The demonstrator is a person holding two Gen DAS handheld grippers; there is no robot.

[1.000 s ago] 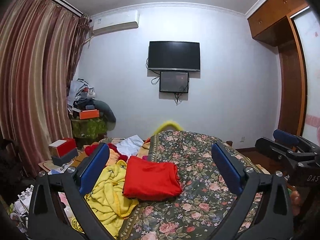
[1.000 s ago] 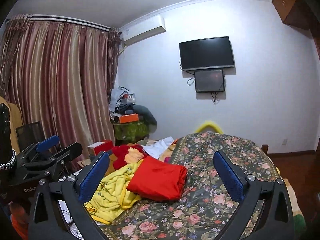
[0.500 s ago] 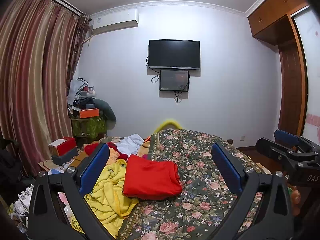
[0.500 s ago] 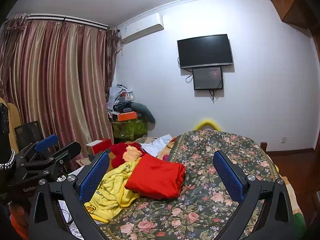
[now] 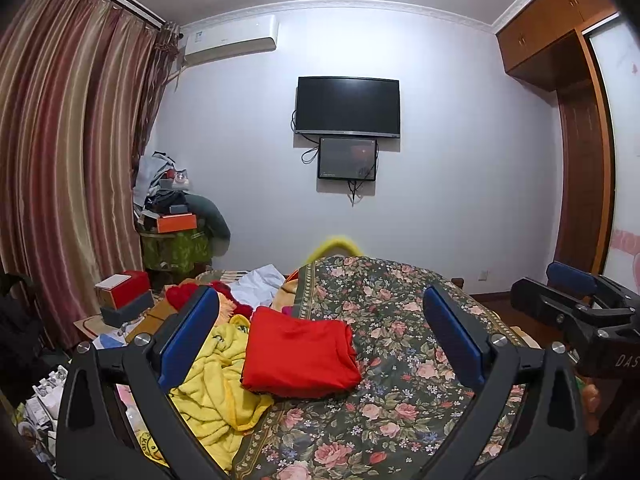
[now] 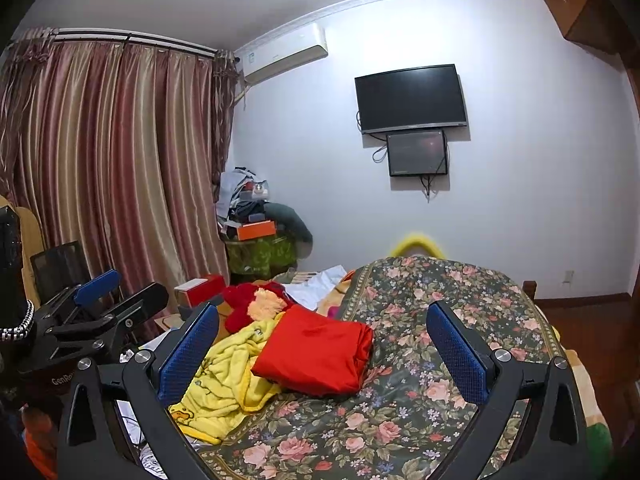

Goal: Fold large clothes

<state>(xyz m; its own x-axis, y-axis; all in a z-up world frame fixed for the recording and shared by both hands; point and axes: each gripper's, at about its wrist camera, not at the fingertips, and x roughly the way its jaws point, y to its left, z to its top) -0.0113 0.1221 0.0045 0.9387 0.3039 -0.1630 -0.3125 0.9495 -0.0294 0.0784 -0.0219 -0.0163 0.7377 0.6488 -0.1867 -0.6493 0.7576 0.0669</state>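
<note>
A folded red garment [image 5: 300,354] [image 6: 318,354] lies on the left part of the floral bedspread [image 5: 400,344] [image 6: 420,396]. A crumpled yellow garment [image 5: 218,384] [image 6: 224,376] lies just left of it, partly under its edge. My left gripper [image 5: 320,334] is held above the bed, open, with nothing between its blue pads. My right gripper [image 6: 322,340] is open and empty too. Each gripper shows at the edge of the other's view: the right one [image 5: 576,300] at the far right, the left one [image 6: 104,300] at the far left.
More clothes are heaped past the yellow one: a red and orange plush item [image 6: 256,300] and white cloth [image 5: 256,284]. Boxes [image 5: 124,294] sit left of the bed, a cluttered stand [image 5: 176,240] by the curtains [image 5: 72,168]. A TV [image 5: 347,106] hangs on the far wall, a wardrobe [image 5: 576,140] stands right.
Both views have shifted only slightly; the right wrist view has risen a little. The clothes lie where they were and both grippers stay open.
</note>
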